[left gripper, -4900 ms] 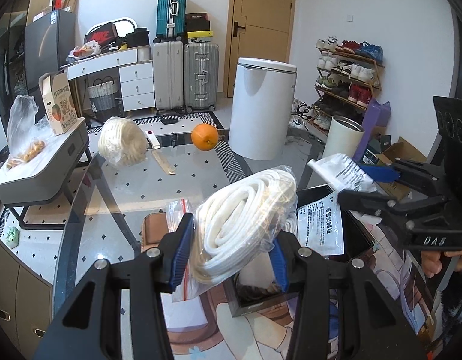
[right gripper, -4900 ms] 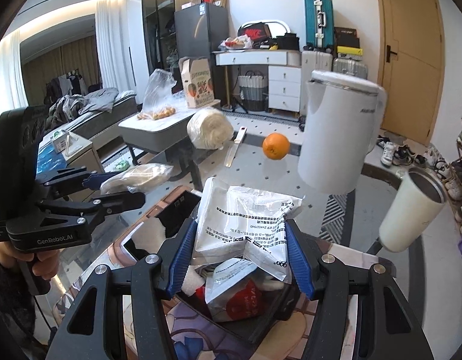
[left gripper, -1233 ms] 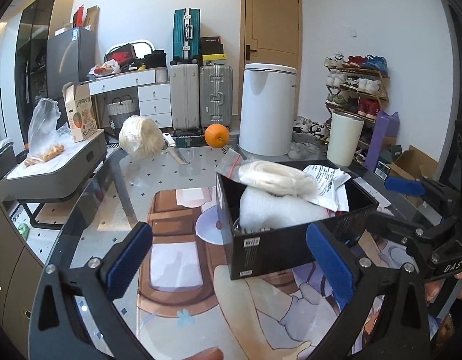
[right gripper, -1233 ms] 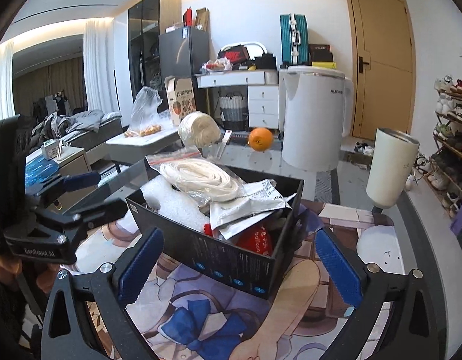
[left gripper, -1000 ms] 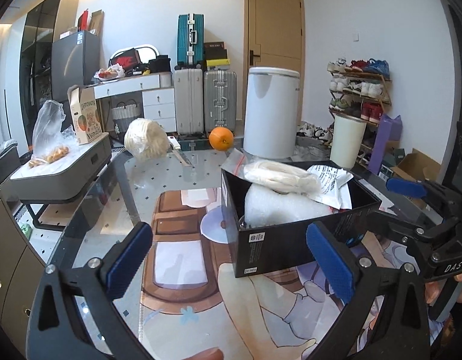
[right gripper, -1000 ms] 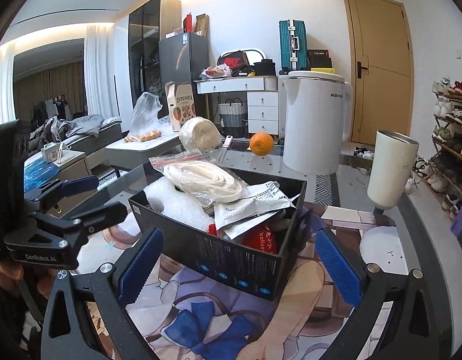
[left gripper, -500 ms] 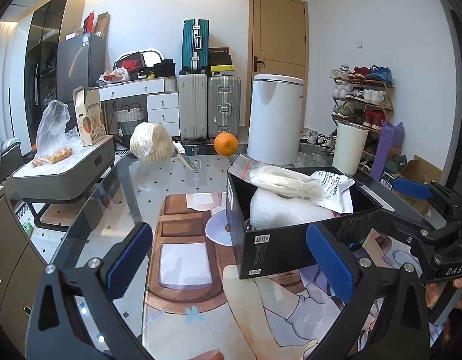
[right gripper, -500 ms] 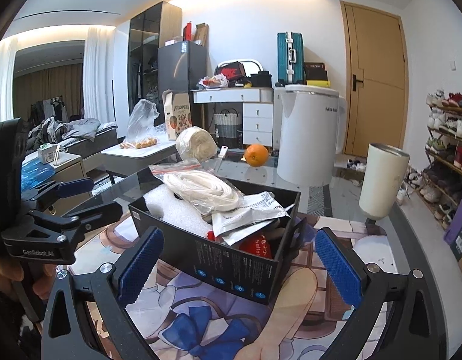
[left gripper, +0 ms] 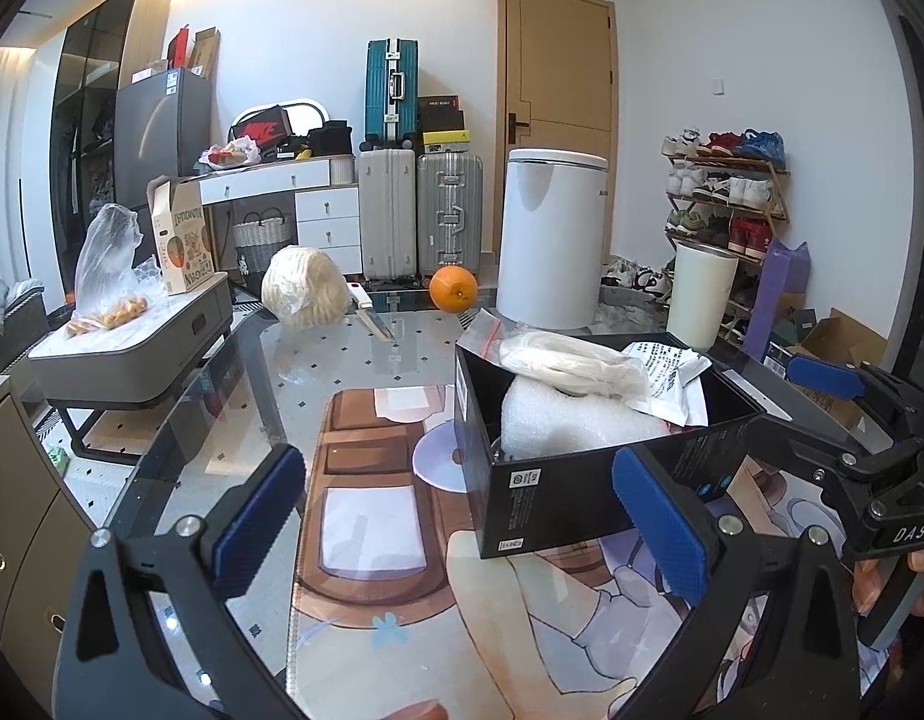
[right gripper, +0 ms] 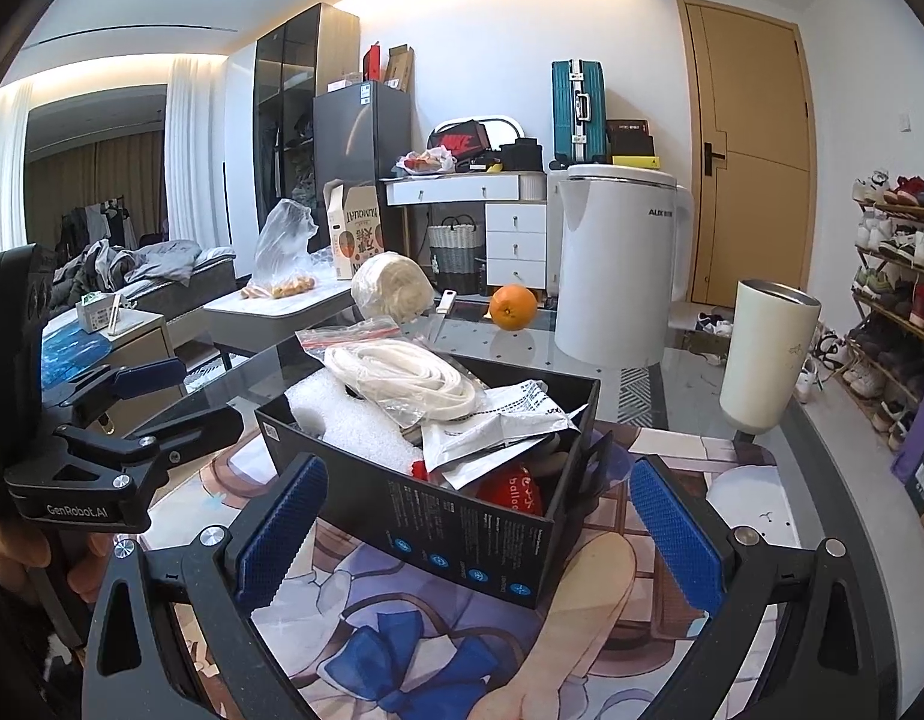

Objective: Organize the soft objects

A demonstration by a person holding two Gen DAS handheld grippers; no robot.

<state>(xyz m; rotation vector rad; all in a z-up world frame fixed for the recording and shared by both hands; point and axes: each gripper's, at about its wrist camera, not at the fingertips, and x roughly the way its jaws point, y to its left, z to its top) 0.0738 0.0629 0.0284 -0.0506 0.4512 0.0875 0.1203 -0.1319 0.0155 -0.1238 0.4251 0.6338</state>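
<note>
Black cardboard box (right gripper: 462, 516): stood on the printed cartoon mat (right gripper: 402, 630) over the glass table (left gripper: 342, 354), near both grippers.
Box contents: a bagged coil of white cord (right gripper: 402, 378) on top, white bubble wrap (left gripper: 570, 420) at the left, white printed pouches (right gripper: 492, 420) and a red packet (right gripper: 513, 489) at the right.
Left gripper (left gripper: 462, 516): fingers spread wide, grasping nothing.
Right gripper (right gripper: 474, 528): fingers released, empty, box between them.
Far side: a second bagged white bundle (left gripper: 303, 285) and an orange fruit (left gripper: 453, 288), well apart from the box.
</note>
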